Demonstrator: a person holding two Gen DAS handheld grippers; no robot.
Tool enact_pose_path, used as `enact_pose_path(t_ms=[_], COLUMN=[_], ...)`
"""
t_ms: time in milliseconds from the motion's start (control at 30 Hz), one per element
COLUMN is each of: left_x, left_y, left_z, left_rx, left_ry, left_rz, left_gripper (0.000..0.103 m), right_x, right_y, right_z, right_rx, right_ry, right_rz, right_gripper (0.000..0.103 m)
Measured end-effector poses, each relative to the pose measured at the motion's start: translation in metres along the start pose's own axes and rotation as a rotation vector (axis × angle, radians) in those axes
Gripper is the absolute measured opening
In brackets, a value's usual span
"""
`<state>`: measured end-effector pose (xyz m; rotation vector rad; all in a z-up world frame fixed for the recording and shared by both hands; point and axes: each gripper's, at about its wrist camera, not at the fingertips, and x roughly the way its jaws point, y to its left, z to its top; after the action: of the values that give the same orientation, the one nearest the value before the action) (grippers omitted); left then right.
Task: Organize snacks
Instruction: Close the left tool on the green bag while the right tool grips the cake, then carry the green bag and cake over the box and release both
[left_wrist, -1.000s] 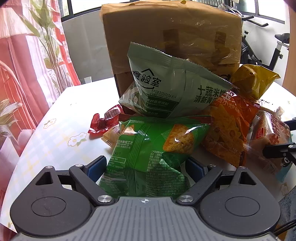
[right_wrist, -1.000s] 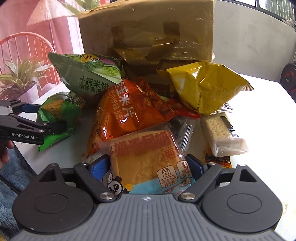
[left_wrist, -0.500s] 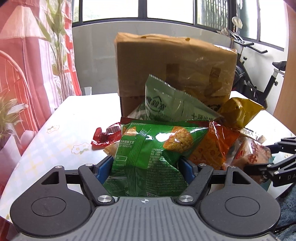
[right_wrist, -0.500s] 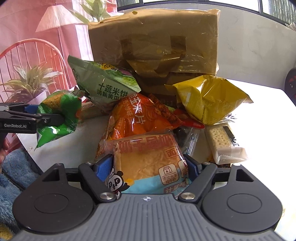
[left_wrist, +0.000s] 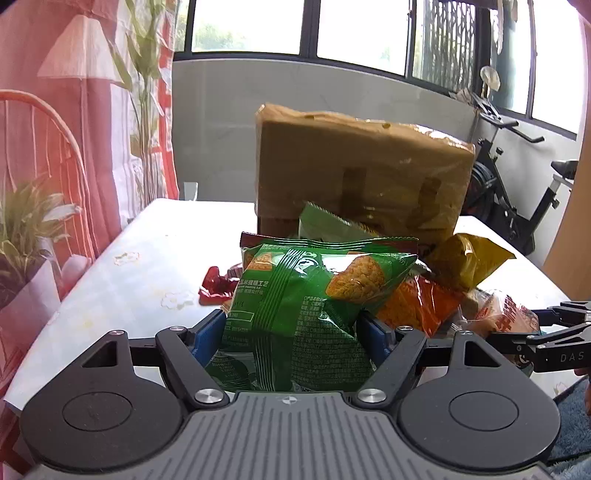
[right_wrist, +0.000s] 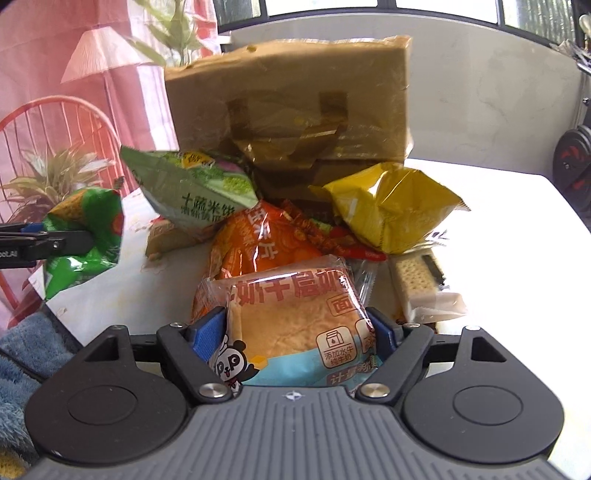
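My left gripper is shut on a green corn-snack bag, its blue pads pressing both sides, and the bag is held clear of the table. The right wrist view shows that green bag hanging at the far left. My right gripper is shut on a clear bread packet with a panda print, at the front of the snack pile. Behind it lie an orange bag, a pale green bag, a yellow bag and a cracker pack.
A tall cardboard box stands on the white table behind the pile. A red wrapper lies left of the snacks. An exercise bike is at the back right, and a blue fuzzy cloth lies below the table's near edge.
Both grippers have closed onto their packets and risen. The green bag has come up off the table, and the pile and box now sit lower and farther off in the left view.
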<state>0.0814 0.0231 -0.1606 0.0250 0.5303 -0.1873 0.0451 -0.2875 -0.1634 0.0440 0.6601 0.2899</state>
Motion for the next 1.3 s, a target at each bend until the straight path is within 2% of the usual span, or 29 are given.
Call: enact_pose_path(t_ms=[233, 600, 1067, 1300], left_x=[-0.019, -0.019, 0.028, 0.068], left_y=[0.015, 0.018, -0.001, -0.017], left_z=[0.026, 0.082, 0.170, 0.202], left_rx=[-0.094, -0.114, -0.074, -0.041], left_ry=[-0.095, -0.163, -0.216, -0.202], left_rz=[0.013, 0.023, -0.044, -0.062], left_gripper=[0.079, 0.080, 0.080, 0.080], right_x=[-0.023, -0.042, -0.021, 0.016], right_y=[-0.002, -0.011, -0.023, -0.023], right_z=[0.019, 0.081, 0.182, 0.222], right_rx=[-0.027, -0.030, -0.095, -0.140], right_ry=[-0.098, -0.238, -0.399, -0.405], right_rz=[-0.034, -0.037, -0.038, -0.040], right_gripper=[0.081, 0.081, 0.081, 0.081])
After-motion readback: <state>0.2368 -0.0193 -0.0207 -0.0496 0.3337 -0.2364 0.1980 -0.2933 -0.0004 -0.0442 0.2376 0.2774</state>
